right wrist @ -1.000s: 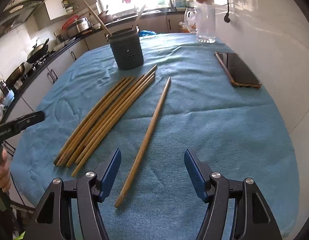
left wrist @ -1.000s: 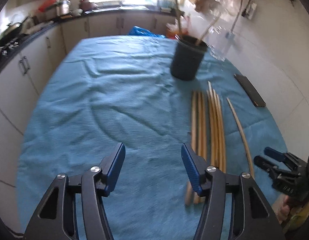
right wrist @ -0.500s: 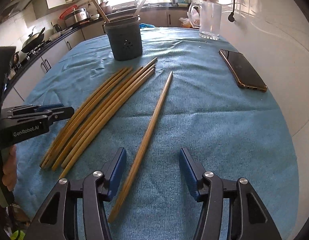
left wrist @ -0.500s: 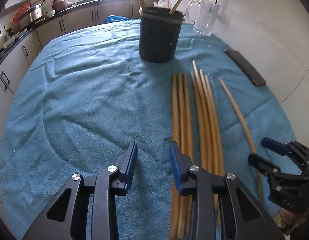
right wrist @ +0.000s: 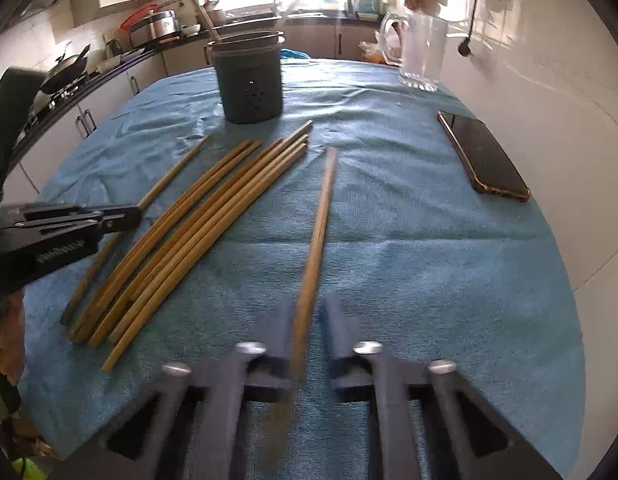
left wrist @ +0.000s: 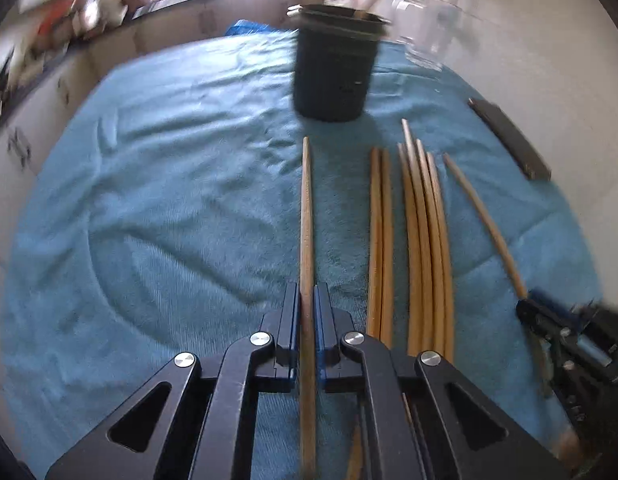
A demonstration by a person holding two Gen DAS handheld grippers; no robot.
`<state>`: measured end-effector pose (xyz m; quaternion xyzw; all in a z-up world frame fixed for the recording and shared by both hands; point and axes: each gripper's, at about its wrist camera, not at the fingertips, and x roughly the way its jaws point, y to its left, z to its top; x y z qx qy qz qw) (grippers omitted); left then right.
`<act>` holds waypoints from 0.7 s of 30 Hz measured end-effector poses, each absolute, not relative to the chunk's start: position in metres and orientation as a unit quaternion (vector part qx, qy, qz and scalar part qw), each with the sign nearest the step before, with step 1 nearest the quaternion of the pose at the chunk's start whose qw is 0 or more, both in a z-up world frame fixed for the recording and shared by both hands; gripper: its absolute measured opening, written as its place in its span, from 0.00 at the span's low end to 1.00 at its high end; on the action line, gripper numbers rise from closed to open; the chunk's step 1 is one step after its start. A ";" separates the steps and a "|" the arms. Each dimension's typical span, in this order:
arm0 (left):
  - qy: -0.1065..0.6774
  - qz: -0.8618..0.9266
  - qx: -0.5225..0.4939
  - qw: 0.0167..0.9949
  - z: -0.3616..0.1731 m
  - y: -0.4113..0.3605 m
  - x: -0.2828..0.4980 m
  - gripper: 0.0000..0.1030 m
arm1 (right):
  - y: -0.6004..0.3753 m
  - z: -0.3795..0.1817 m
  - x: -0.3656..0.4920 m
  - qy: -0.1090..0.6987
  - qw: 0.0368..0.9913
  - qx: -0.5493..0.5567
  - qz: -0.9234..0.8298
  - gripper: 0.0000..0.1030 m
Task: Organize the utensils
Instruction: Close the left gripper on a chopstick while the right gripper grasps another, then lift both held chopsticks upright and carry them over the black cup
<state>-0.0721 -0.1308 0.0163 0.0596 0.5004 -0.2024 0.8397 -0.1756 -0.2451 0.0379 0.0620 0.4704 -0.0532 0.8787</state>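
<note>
Wooden chopsticks lie on a blue cloth [left wrist: 169,200]. My left gripper [left wrist: 307,312] is shut on one chopstick [left wrist: 306,208], which points at the dark utensil holder [left wrist: 333,68] and sits apart from the bundle [left wrist: 417,240]. In the right wrist view the left gripper [right wrist: 133,214] grips that chopstick [right wrist: 177,172] at the left. My right gripper [right wrist: 309,328], blurred, is shut on the single chopstick [right wrist: 323,208] lying right of the bundle [right wrist: 205,232]. From the left wrist view the right gripper [left wrist: 527,306] pinches the near end of that stick [left wrist: 485,224]. The holder [right wrist: 251,88] holds a few utensils.
A phone [right wrist: 485,160] lies on the cloth near the white wall at right. A glass mug [right wrist: 423,52] stands at the back right. Kitchen counters and cabinets run behind and to the left of the table.
Both grippers have closed, each onto a chopstick. My left gripper moved right over the bundle's leftmost stick, which now lies apart from the rest. The right gripper stayed in place.
</note>
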 end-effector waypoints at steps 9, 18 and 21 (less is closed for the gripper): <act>0.552 -0.187 0.017 0.812 0.023 -0.110 -0.081 0.07 | -0.277 0.037 -0.194 0.497 0.857 0.131 -0.039 0.10; 0.555 -0.167 0.059 0.813 0.026 -0.126 -0.045 0.33 | -0.288 0.040 -0.157 0.512 0.852 0.108 -0.034 0.24; 0.557 -0.152 0.070 0.814 0.020 -0.131 -0.029 0.33 | -0.290 0.037 -0.135 0.523 0.846 0.101 -0.030 0.24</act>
